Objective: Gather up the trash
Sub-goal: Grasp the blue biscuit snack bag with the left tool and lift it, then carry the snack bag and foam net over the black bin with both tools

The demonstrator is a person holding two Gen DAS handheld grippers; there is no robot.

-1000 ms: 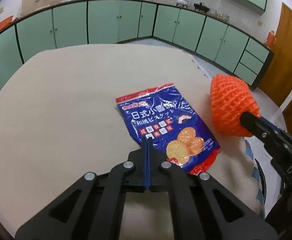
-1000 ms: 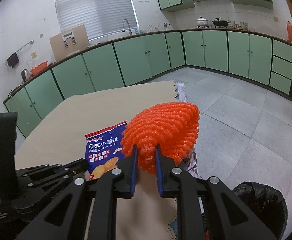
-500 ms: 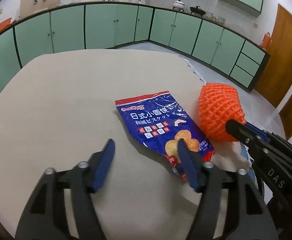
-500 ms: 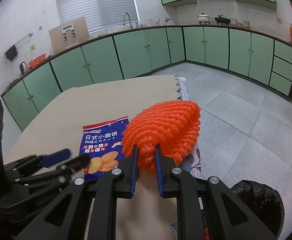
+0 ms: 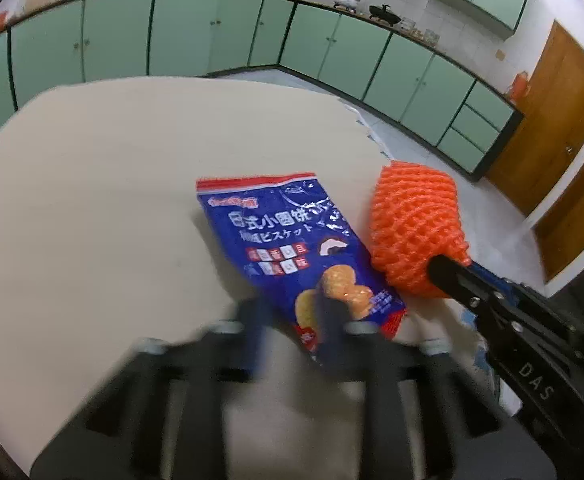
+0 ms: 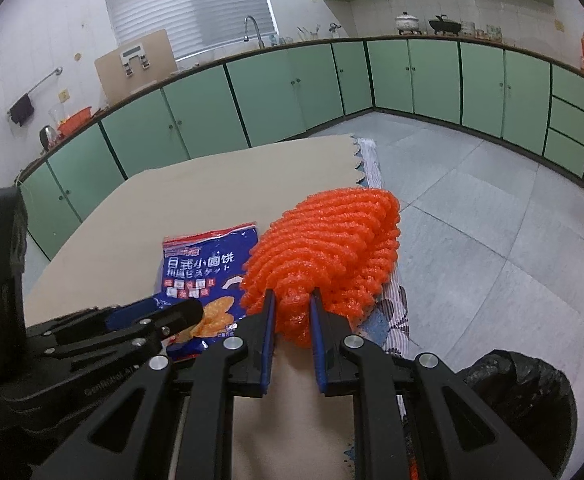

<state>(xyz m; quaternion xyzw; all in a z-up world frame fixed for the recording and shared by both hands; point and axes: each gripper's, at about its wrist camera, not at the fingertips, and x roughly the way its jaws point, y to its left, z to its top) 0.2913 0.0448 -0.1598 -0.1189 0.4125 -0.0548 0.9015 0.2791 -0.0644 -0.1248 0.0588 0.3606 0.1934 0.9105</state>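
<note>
Blue foil biscuit packet point(image 5: 287, 240) lying flat and slightly skewed near the right edge of the beige worktop point(image 5: 111, 180), red-sealed near end pointing back toward the left gripper point(image 5: 292, 316). Since a second ago: fingers of that gripper first pressed together just short of the packet, then spread wide to either side of its near corner, and now just been closing again, with that corner between them. Own view smeared by the motion, so no clean look at the pinch; from the right wrist view, fingers drawn close together at the packet's near edge, apparently clenched on the foil, though not certain how much of it caught. Packet itself not visibly lifted yet. Right gripper point(image 6: 292, 300) unchanged throughout, grasping the gathered end of the orange foam fruit net point(image 6: 332, 240), held in the air just beside the packet, over the right edge of the worktop. Black bin bag point(image 6: 532, 392) open on the floor below that edge. Judged from this: second piece of trash probably secured, both ready for carrying over to the bag; thin slippery foil and a shallow corner grip a likely risk on lifting.
</note>
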